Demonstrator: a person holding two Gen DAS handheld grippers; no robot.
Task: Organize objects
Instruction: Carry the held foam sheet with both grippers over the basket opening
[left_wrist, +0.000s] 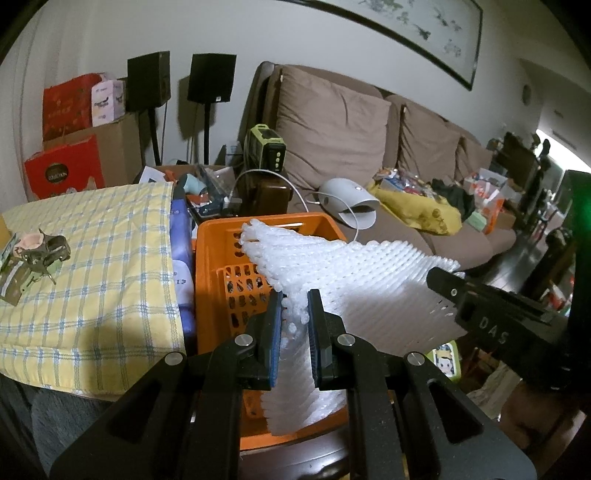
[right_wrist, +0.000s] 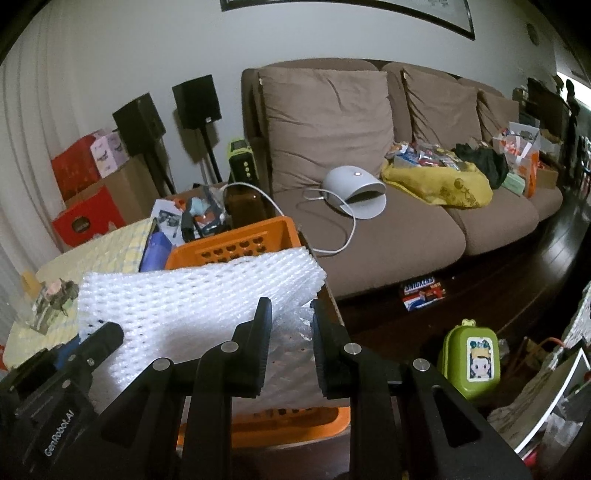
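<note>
Two grippers work one white foam net sheet (left_wrist: 362, 273) above an orange basket (left_wrist: 218, 240). Left gripper (left_wrist: 295, 314) is clamped on the sheet's bunched near edge, its blue pads pressing the foam. Right gripper (right_wrist: 290, 325) has its jaws narrowly parted around crumpled bubble wrap (right_wrist: 295, 325) beneath the sheet; whether they press it I cannot tell. Sheet is draped across the basket's top, partly hanging inside. Basket stands just beside a yellow checked cloth (left_wrist: 92, 266), with a brown sofa (left_wrist: 332, 129) behind.
</note>
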